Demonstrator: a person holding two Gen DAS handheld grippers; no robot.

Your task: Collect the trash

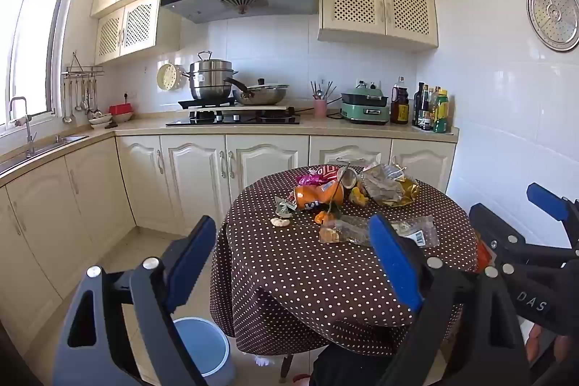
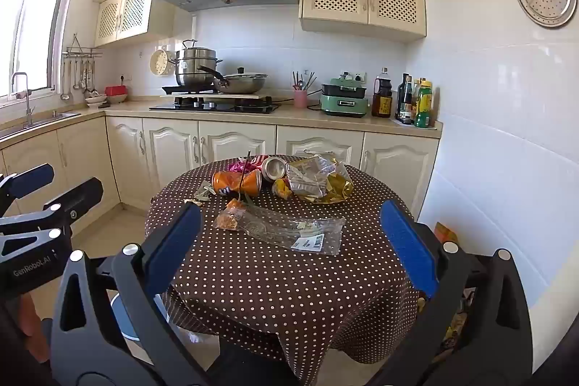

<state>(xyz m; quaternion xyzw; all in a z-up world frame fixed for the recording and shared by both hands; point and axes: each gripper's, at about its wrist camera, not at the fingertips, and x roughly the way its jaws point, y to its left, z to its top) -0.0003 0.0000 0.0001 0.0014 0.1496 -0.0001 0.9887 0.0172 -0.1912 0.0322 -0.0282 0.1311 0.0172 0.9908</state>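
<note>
So both tools, left (image 1: 289, 263) and right (image 2: 289, 241), hang spread wide, gripping nothing, near the tabletop (image 2: 275, 281) with the can (image 2: 237, 182).

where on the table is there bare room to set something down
The near half of the tablecloth, between the clear wrapper and the front edge, is bare. The far half is crowded: orange can, silver can, crumpled bags.

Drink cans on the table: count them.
2. The crushed orange can lies left of centre; the silver-ended can lies just behind it. Wrappers may hide more.
</note>
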